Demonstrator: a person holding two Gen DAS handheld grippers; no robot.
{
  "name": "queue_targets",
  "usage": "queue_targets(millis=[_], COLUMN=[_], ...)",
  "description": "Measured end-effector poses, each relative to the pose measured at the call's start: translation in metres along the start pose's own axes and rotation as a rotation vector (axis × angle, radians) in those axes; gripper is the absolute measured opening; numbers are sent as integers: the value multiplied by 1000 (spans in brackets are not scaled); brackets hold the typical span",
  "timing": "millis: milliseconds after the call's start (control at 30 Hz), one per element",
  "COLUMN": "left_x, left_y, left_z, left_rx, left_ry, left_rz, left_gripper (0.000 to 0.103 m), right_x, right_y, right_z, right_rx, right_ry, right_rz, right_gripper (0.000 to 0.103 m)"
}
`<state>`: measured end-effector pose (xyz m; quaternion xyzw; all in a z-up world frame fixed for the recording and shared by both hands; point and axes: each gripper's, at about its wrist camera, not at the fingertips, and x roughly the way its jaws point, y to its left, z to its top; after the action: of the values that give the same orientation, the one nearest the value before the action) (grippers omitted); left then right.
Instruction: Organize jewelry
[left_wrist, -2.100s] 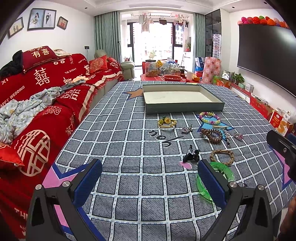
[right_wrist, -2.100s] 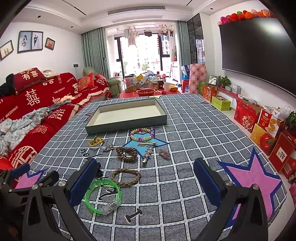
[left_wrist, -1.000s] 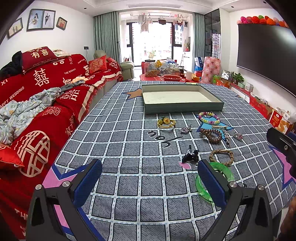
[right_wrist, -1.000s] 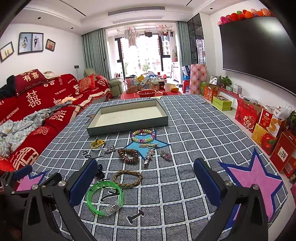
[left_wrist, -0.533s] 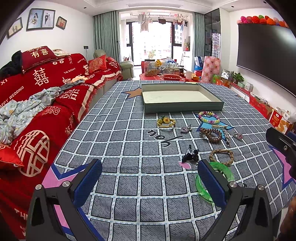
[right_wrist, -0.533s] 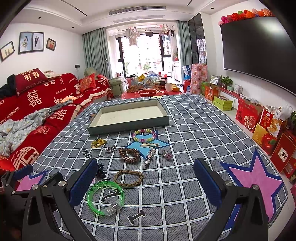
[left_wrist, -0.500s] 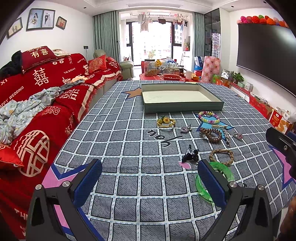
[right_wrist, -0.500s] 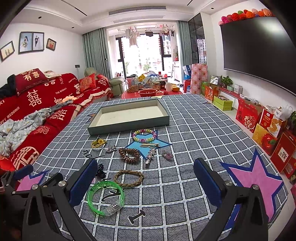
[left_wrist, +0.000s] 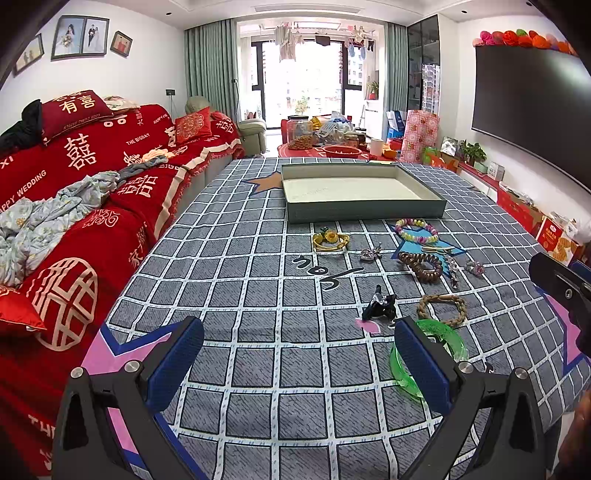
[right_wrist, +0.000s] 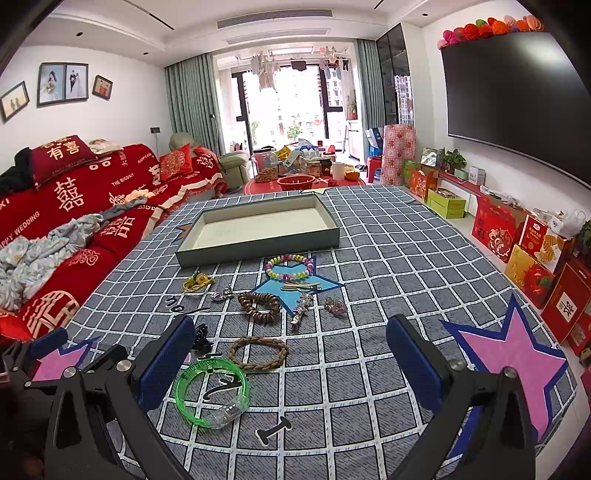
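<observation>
Jewelry lies scattered on a grey checked cloth (right_wrist: 388, 258), in front of a shallow grey tray (right_wrist: 258, 242) with a pale, bare floor. Nearest the tray sit a pastel bead bracelet (right_wrist: 290, 266) and a gold flower piece (right_wrist: 197, 282); closer in are a dark wooden bead bracelet (right_wrist: 258, 307), a silver clip (right_wrist: 301, 312), a small pink sparkly piece (right_wrist: 334, 306) and a braided rope bracelet (right_wrist: 258, 352). A clear green bangle (right_wrist: 211, 393) is closest, just beside the left finger of the right gripper (right_wrist: 290, 369). In the left wrist view the same bangle (left_wrist: 448, 341) is partly hidden behind the right finger of the left gripper (left_wrist: 301, 363), with a black hair clip (left_wrist: 378, 308) just beyond it. Both grippers hover above the cloth with jaws spread wide, holding nothing. Compared with two seconds ago, the left view is almost unchanged, while the right view has edged slightly forward; no piece has shifted.
</observation>
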<state>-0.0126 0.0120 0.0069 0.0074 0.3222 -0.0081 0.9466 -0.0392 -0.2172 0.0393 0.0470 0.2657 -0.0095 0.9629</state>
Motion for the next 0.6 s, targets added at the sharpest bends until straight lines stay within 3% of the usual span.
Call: queue_targets(millis=[300,600], left_x=[11,46], left_y=[-1,4], left_z=[-1,15], left_rx=[-1,6], left_ry=[36,172], left_rz=[0,-71], left_gripper=[103,103], right_x=[3,31], right_y=[8,-14], right_z=[-4,1], right_rx=[8,62], right_ry=[25,139], right_rz=[7,-49], right_gripper=[103,103])
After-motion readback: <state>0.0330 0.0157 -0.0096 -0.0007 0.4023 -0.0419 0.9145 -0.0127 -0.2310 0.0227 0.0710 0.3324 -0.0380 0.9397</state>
